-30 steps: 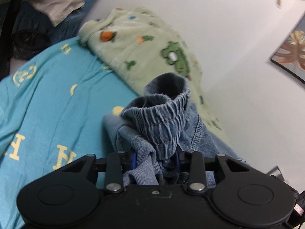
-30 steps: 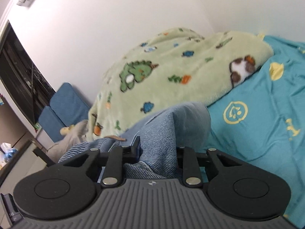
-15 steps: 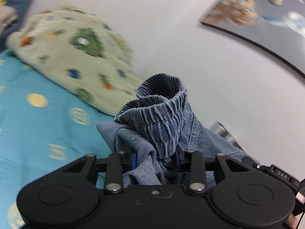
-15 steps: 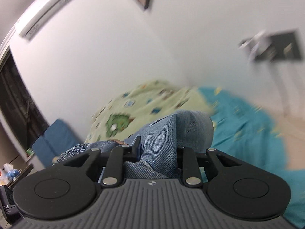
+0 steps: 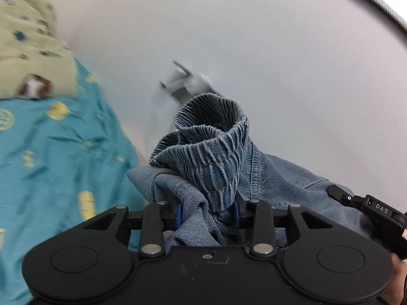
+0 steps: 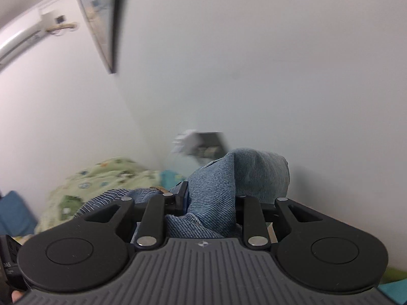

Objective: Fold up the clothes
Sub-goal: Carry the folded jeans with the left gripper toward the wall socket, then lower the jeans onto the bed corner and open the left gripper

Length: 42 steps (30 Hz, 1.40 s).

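Observation:
A pair of blue denim jeans is bunched between the jaws of my left gripper, which is shut on it; the ribbed elastic waistband stands up as a rolled tube above the fingers. In the right wrist view another fold of the same jeans rises between the jaws of my right gripper, also shut on the denim. The other gripper's black body shows at the right edge of the left wrist view, with denim stretched toward it. Both gripper tips are hidden by cloth.
A bed with a teal sheet printed in yellow lies at the left. A pale green dinosaur blanket sits at its far end, also visible as the blanket. White walls fill the background, with a framed picture and a blurred wall fixture.
Both grippers have swung sideways with the jeans still held. The bed and green blanket slid to the left of each view, and the white wall now fills most of both.

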Each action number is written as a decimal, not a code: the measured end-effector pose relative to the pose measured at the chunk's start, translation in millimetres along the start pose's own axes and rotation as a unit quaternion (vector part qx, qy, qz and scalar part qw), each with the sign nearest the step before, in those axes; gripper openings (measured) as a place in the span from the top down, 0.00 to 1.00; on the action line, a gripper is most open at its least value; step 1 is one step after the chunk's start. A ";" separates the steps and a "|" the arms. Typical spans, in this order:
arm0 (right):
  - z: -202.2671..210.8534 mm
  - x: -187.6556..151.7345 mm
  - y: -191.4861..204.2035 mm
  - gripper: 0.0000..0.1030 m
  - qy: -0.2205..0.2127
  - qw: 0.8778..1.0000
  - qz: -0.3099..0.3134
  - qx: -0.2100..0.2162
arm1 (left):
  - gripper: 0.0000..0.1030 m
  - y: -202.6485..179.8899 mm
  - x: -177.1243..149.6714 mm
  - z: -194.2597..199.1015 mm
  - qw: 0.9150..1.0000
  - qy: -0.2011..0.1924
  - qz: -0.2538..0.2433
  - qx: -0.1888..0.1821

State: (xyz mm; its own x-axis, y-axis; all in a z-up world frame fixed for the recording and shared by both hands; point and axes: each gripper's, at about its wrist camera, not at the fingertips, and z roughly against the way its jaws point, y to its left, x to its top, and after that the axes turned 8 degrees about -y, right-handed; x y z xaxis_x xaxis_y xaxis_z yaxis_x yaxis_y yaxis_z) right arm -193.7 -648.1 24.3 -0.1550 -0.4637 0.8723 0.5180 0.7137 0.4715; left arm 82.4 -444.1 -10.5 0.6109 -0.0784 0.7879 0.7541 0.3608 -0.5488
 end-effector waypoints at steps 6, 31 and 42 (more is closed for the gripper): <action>-13.7 -35.7 -38.4 0.77 -0.003 0.998 0.042 -0.056 | 0.68 8.1 -31.2 -61.3 0.999 0.046 -0.023 -0.008; -21.0 -111.7 -84.0 0.38 0.113 0.984 0.018 -0.134 | 0.05 -1.3 -52.2 -20.5 0.986 0.055 -0.141 0.075; 3.6 -58.3 -15.5 0.24 0.067 0.991 0.082 -0.078 | 0.00 -42.1 -4.6 74.4 0.974 -0.030 -0.176 0.138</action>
State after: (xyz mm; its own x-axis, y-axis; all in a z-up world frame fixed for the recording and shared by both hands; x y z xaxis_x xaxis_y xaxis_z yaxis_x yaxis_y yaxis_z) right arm -195.7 -630.2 -33.4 0.0508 -0.4210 0.9056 0.6528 0.7003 0.2889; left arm 29.9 -389.7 29.8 0.3048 -0.1911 0.9330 0.8161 0.5575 -0.1524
